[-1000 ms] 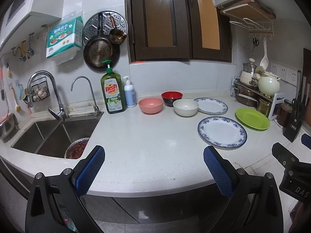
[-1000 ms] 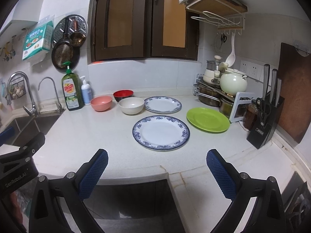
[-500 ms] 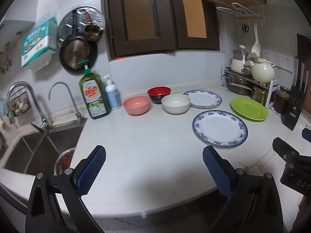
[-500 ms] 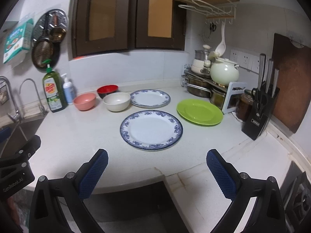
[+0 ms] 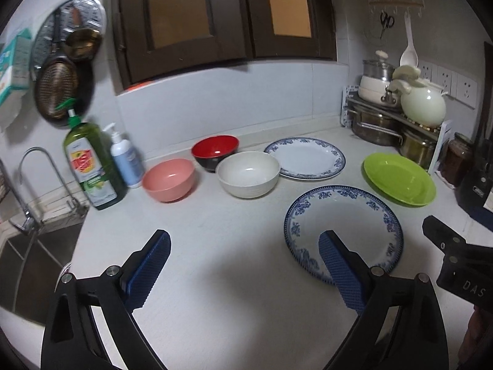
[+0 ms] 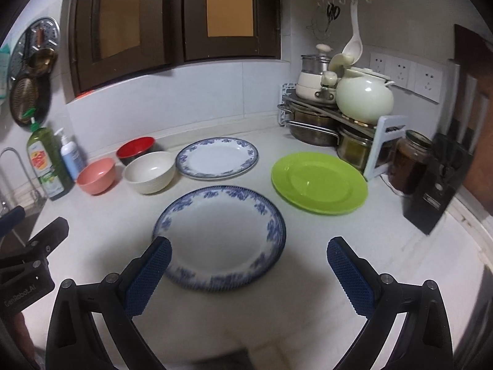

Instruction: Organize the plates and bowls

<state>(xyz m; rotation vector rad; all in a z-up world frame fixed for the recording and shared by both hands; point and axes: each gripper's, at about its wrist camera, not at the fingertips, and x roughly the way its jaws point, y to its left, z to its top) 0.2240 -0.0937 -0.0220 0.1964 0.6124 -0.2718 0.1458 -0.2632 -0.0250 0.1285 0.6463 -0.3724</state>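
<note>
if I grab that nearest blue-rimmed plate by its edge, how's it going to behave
The near blue-rimmed plate looks like glazed ceramic, so probably stiff, fairly heavy and breakable. Its glossy surface may slip between the jaws. It lies flat on the countertop, so the low rim likely gives little to catch; pushed, it should slide, not tip.

Near blue-rimmed plate (image 5: 342, 225): front rim hidden behind left gripper's fingers (image 5: 339, 273). Red bowl (image 6: 135, 149) partly hidden behind white bowl (image 6: 149, 171). Dish soap bottle (image 5: 89, 166) label blurred. Sink (image 5: 27, 265) cut by left edge.
</note>
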